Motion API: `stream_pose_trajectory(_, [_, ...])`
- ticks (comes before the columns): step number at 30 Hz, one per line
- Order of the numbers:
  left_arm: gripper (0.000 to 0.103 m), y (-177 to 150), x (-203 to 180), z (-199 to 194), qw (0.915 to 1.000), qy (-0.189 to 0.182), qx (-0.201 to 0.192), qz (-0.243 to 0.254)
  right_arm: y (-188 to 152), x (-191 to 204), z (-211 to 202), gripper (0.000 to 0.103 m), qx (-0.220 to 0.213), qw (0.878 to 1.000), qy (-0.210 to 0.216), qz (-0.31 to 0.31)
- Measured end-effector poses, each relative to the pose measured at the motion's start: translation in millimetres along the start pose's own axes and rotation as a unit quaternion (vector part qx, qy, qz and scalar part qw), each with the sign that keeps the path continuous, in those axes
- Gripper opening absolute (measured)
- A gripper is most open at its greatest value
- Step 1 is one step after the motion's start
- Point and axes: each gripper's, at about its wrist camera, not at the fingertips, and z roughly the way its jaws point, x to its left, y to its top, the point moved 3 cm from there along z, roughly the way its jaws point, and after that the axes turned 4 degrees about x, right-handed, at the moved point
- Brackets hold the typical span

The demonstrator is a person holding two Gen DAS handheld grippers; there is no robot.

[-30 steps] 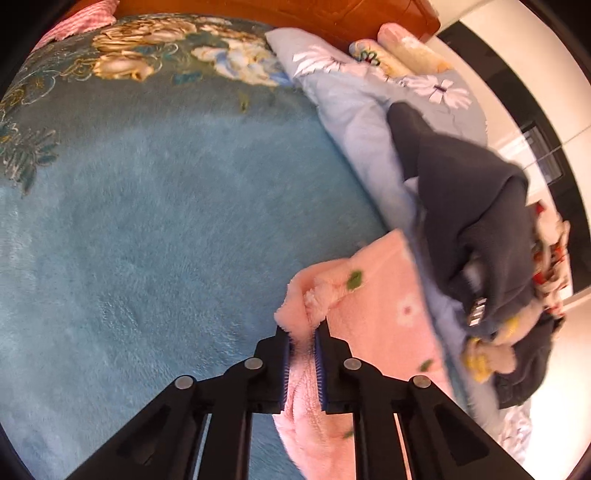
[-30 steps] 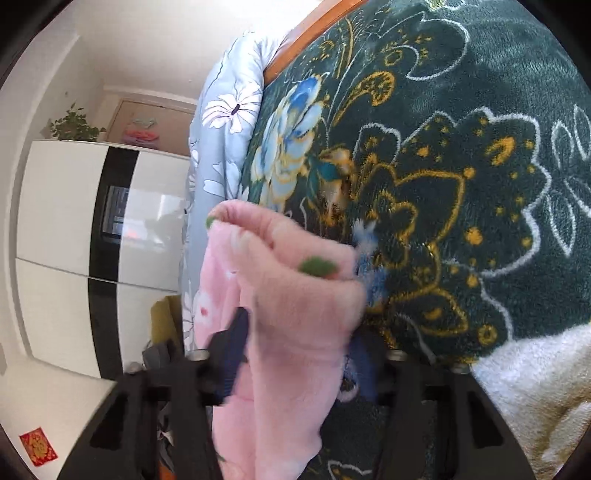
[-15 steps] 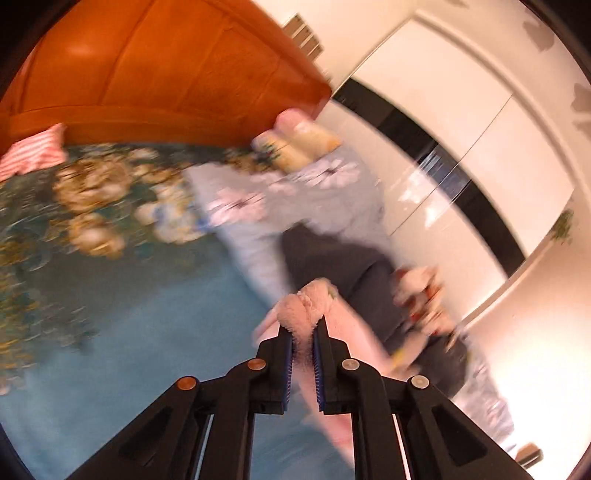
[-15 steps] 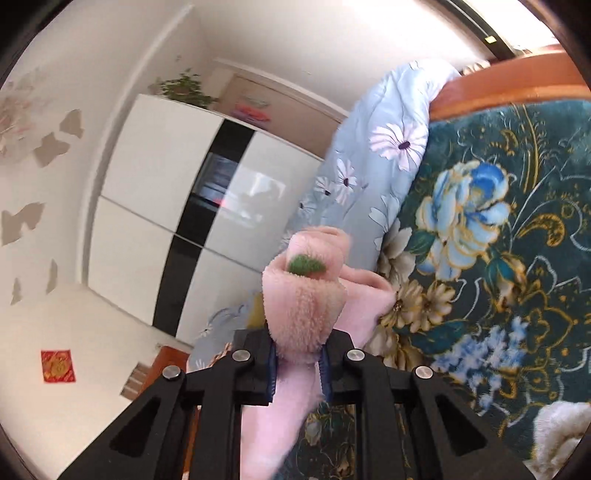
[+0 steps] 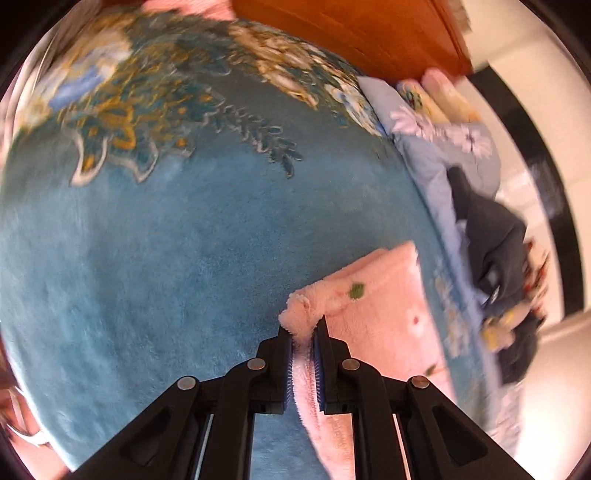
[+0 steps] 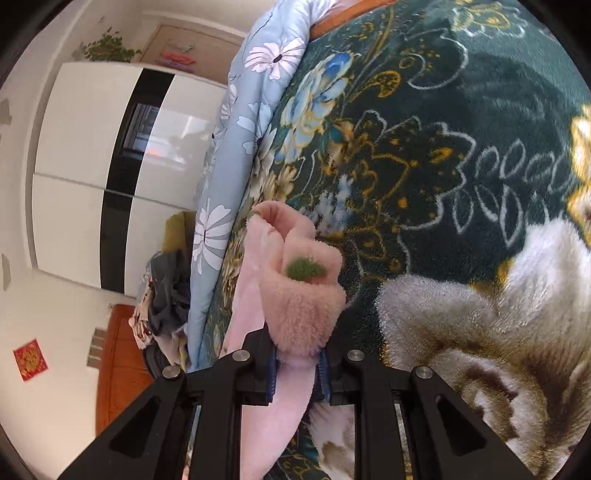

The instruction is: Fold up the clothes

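Note:
A pink fleece garment with small green and red spots lies partly on the blue floral blanket. My left gripper is shut on one edge of it, low over the blanket. In the right wrist view, my right gripper is shut on a thick bunched fold of the same pink garment, which hangs down between the fingers over the dark floral part of the blanket.
A pile of dark and patterned clothes lies on a light blue flowered quilt at the bed's right edge. A wooden headboard is at the back. White and black wardrobe doors stand beyond the bed.
Both grippers swung up with the pink garment half a second ago and have come back down toward the blanket. The garment stays gripped in both.

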Motion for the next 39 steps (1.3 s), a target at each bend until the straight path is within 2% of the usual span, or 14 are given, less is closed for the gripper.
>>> stream_pose_trajectory(4, [0.015, -2.0, 0.1, 3.4, 0.9999, -0.005, 0.013, 0.000, -4.3, -9.8, -4.2, 0.020, 0.010, 1.000, -0.002, 0.012])
stream_pose_trajectory(8, [0.020, -2.6, 7.5, -3.1, 0.9993, -0.015, 0.034, -0.007, -9.1, -18.6, -14.2, 0.026, 0.018, 1.000, -0.003, 0.022])
stream_pose_trajectory(12, [0.025, -2.7, 21.9, -20.8, 0.9994, 0.009, 0.024, -0.025, -8.8, -9.5, -20.1, 0.026, 0.025, 1.000, 0.000, 0.000])
stream_pose_trajectory(15, [0.027, -1.7, 37.2, -34.0, 0.9983, 0.006, 0.020, -0.054, -4.9, -8.6, -23.5, 0.029, 0.034, 0.999, -0.004, -0.003])
stream_pose_trajectory(19, [0.029, -3.6, 38.8, -51.0, 0.9990, 0.005, 0.006, -0.045, 7.7, -18.2, -36.1, 0.037, 0.050, 0.999, -0.014, 0.000])
stream_pose_trajectory(21, [0.030, -4.9, 30.8, -56.1, 0.9991, -0.011, -0.002, -0.042, 19.5, -26.5, -54.6, 0.037, 0.020, 0.999, -0.020, 0.015])
stream_pose_trajectory(23, [0.030, -10.7, 15.4, -58.8, 0.9977, -0.051, -0.001, -0.045, 28.6, -24.9, -71.8, 0.039, -0.020, 1.000, -0.013, 0.016])
stream_pose_trajectory(25, [0.030, -18.2, -7.6, -58.8, 0.9967, -0.074, 0.003, -0.033, 34.3, -11.9, -77.6, 0.040, -0.039, 0.999, -0.010, 0.001])
stream_pose_trajectory(27, [0.030, -29.2, -34.4, -58.4, 0.9962, -0.086, 0.008, -0.005, 35.3, 10.8, -71.1, 0.040, -0.036, 0.999, -0.008, -0.031])
stream_pose_trajectory(30, [0.030, -54.0, -81.0, -53.1, 0.9934, -0.098, 0.022, 0.056, 23.4, 63.0, -36.5, 0.040, -0.003, 0.994, 0.003, -0.105])
stream_pose_trajectory(32, [0.031, -79.0, -111.5, -45.2, 0.9889, -0.104, 0.041, 0.097, 10.4, 98.7, -6.1, 0.042, 0.030, 0.987, 0.014, -0.157])
stream_pose_trajectory(34, [0.037, -102.7, -137.7, -34.5, 0.9842, -0.102, 0.064, 0.130, -8.6, 125.8, 28.9, 0.043, 0.069, 0.977, 0.025, -0.200])
stream_pose_trajectory(36, [0.040, -127.1, -164.4, -22.5, 0.9767, -0.097, 0.085, 0.172, -31.4, 151.8, 69.7, 0.044, 0.120, 0.963, 0.035, -0.240])
stream_pose_trajectory(39, [0.044, -159.8, -201.4, -5.9, 0.9592, -0.072, 0.100, 0.255, -66.2, 180.6, 125.6, 0.044, 0.195, 0.934, 0.029, -0.297])
